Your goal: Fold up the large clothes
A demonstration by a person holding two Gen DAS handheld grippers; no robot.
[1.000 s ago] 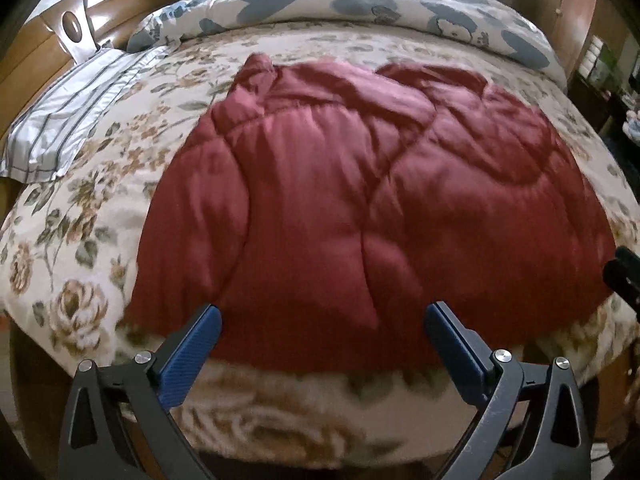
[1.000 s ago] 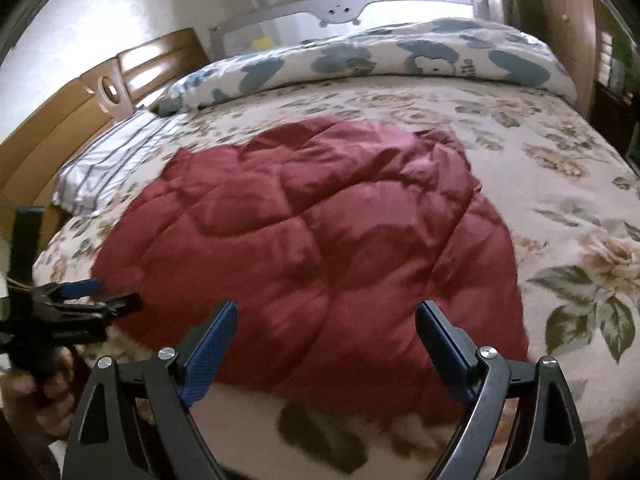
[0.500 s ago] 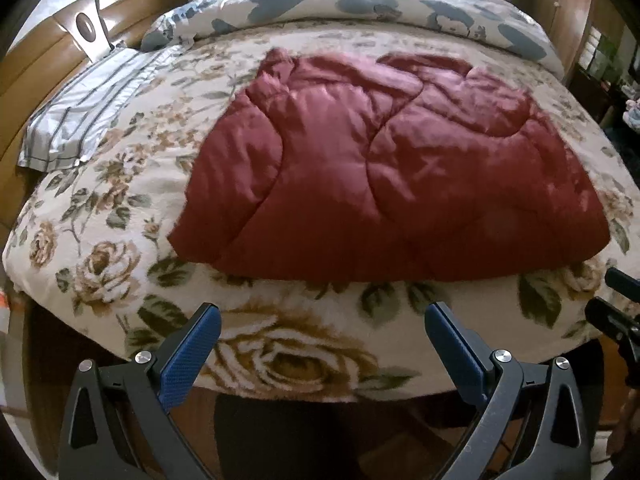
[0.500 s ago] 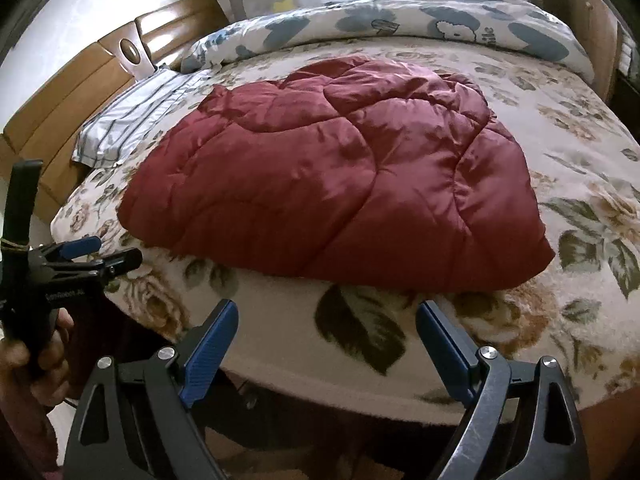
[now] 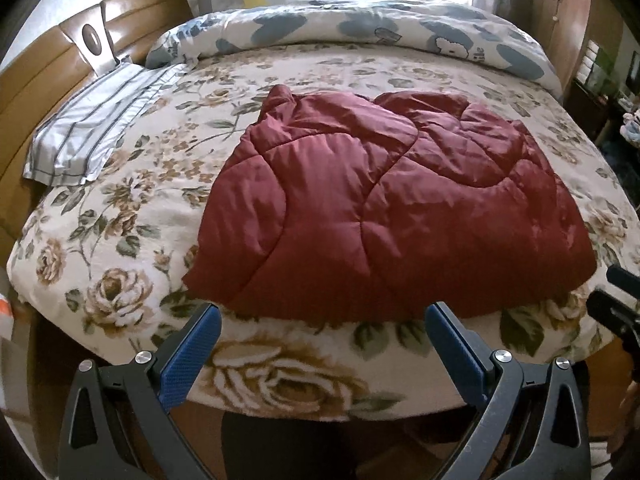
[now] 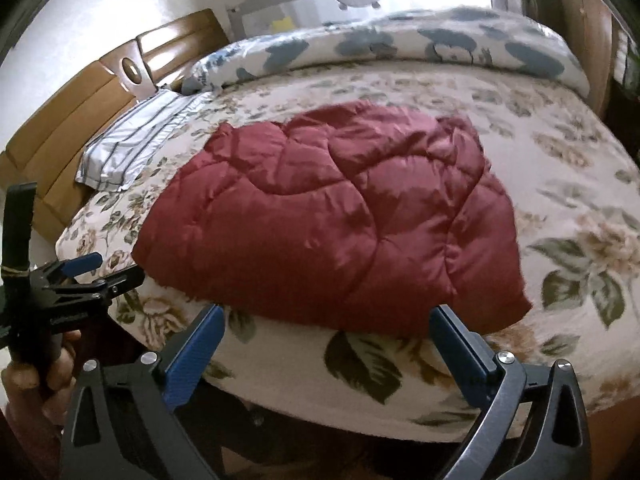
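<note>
From my left wrist view, my right gripper (image 5: 618,312) is cut off by the frame's right edge.

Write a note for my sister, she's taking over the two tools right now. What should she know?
Left tool: open, holding nothing, off the near edge of the bed.
Right tool: open, jaws just widened, nothing between them, also at the near edge.
Red quilted jacket: lies in a folded bundle in the middle of the bed, near edge fairly straight, far edge lumpy.
Striped pillow: by the headboard, apart from the jacket.
Done: jacket seems folded and let go.
Left: maybe tidy the lumpy far edge.
</note>
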